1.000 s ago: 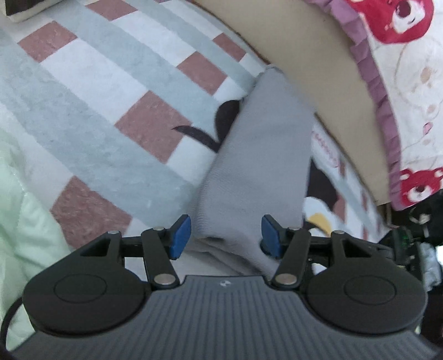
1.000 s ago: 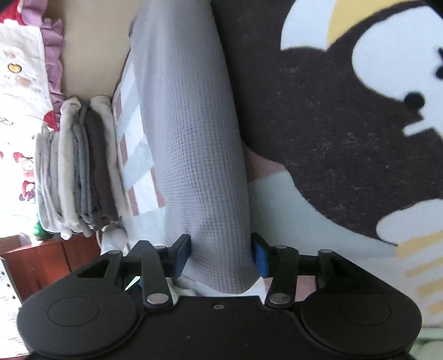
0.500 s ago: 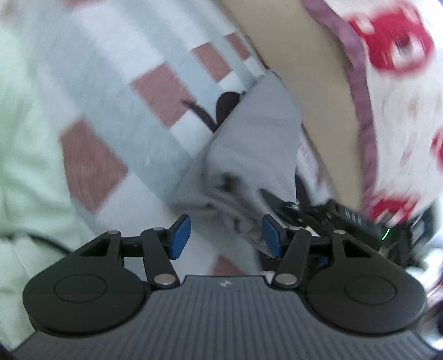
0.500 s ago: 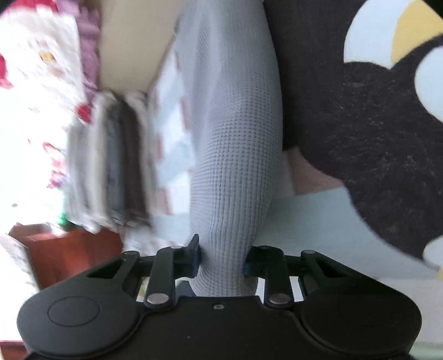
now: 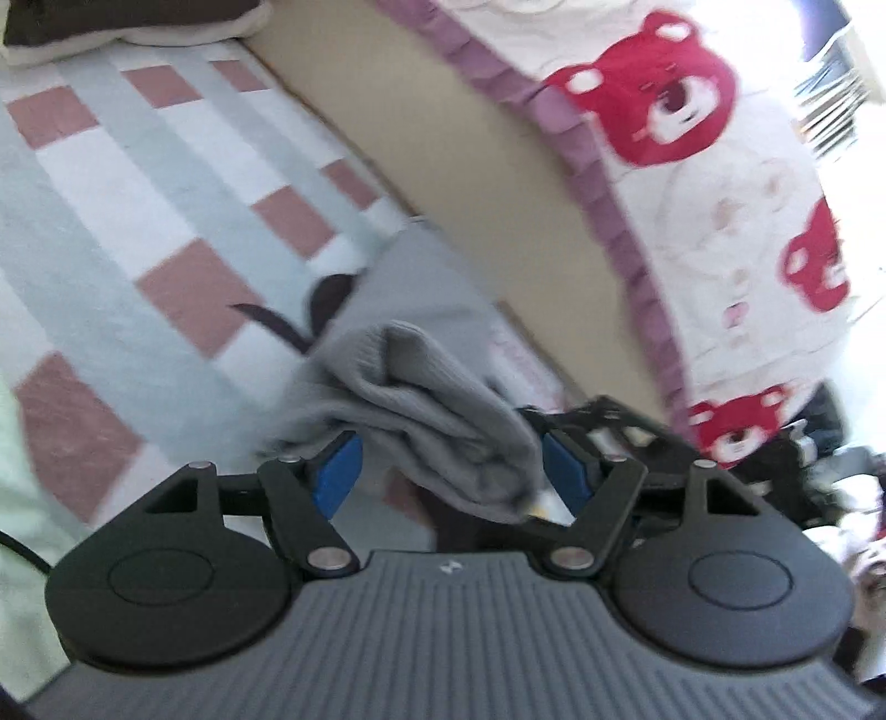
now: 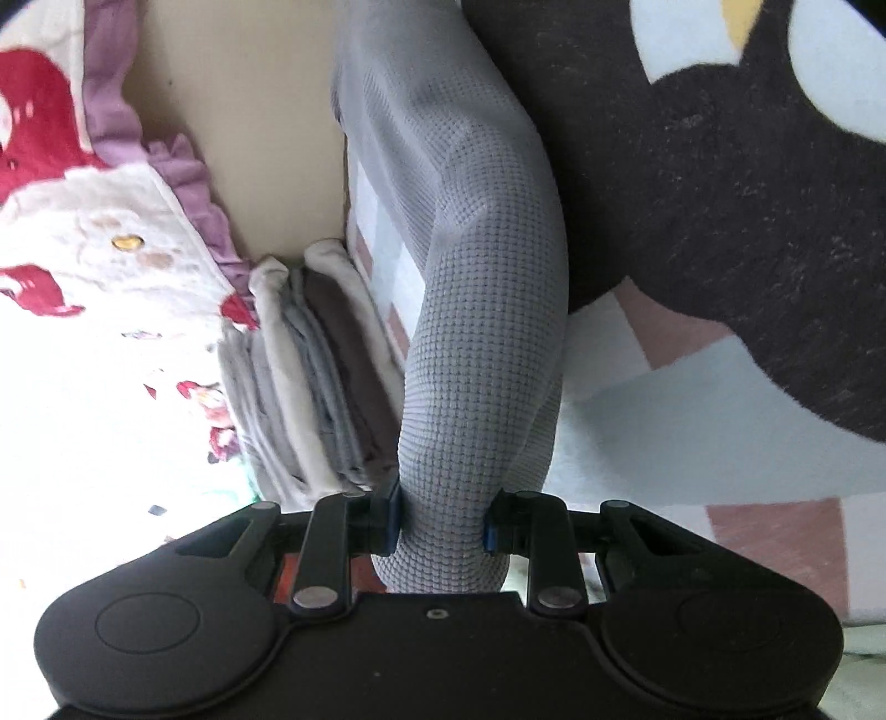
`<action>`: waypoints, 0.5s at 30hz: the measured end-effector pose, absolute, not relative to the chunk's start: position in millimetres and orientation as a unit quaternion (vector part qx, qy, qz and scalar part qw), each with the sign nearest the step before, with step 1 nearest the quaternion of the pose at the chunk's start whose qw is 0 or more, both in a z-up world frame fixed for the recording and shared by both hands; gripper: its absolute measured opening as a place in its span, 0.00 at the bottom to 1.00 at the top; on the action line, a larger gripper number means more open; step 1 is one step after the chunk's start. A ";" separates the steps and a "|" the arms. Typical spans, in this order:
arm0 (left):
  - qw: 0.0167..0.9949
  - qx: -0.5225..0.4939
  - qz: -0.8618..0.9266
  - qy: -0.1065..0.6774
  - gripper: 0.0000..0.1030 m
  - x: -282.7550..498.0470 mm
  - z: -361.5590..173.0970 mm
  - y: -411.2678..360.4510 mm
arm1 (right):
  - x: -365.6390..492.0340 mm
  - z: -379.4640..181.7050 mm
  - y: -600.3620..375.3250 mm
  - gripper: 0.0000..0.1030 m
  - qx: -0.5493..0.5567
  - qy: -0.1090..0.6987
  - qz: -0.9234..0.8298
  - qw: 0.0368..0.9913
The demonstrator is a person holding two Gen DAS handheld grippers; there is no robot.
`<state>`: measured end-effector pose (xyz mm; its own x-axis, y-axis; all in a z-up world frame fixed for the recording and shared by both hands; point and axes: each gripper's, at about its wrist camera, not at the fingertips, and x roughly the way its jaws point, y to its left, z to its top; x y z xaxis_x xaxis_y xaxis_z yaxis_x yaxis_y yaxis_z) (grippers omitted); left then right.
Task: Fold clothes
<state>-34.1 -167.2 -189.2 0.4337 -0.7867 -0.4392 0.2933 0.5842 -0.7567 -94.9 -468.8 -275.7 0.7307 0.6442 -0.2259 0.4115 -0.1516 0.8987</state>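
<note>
A grey waffle-knit garment lies as a long roll on the checked blanket. My right gripper is shut on its near end, and the cloth bulges up out of the jaws. In the left wrist view the other end of the garment is bunched and raised between the wide-apart blue pads of my left gripper, which is open. The right gripper's black body shows just behind that bunch.
A stack of folded grey and white clothes stands at the blanket's edge, also seen as the stack at top left. Bear-print bedding with a purple ruffle and a beige strip border the blanket. A dark penguin print covers part of it.
The right gripper has tightened on the garment and carried its end towards the left gripper, so the flat cloth is now bunched up. The left gripper has stayed open.
</note>
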 end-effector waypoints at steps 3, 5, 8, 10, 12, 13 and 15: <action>0.739 -0.371 -0.350 0.440 0.77 -30.2 -204.0 -162.5 | -93.6 -275.6 -468.3 0.31 0.759 0.343 0.107 0.542; 0.682 -0.439 -0.352 0.467 0.84 -20.9 -220.1 -159.2 | -90.2 -275.7 -466.0 0.31 0.762 0.340 0.107 0.540; 0.685 -0.448 -0.328 0.472 0.84 -15.0 -221.8 -162.1 | -88.6 -275.1 -464.7 0.31 0.763 0.339 0.107 0.540; 0.687 -0.454 -0.312 0.475 0.86 -11.1 -223.0 -164.0 | -96.0 -274.8 -469.3 0.31 0.761 0.340 0.109 0.542; 0.688 -0.459 -0.295 0.478 0.91 -7.1 -224.2 -165.8 | -98.5 -275.0 -471.2 0.31 0.763 0.336 0.110 0.541; 0.689 -0.462 -0.287 0.479 0.95 -5.1 -224.7 -166.8 | -99.7 -275.1 -471.6 0.31 0.765 0.334 0.110 0.539; 0.690 -0.467 -0.271 0.482 0.97 -1.2 -225.9 -168.7 | -102.9 -276.0 -472.8 0.31 0.770 0.329 0.111 0.535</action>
<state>-1.2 -168.7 -225.9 0.3894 -0.8236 -0.4125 -0.0761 0.4175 -0.9055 -102.9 -472.8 -276.0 0.7593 0.6251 -0.1807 0.3872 -0.2108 0.8976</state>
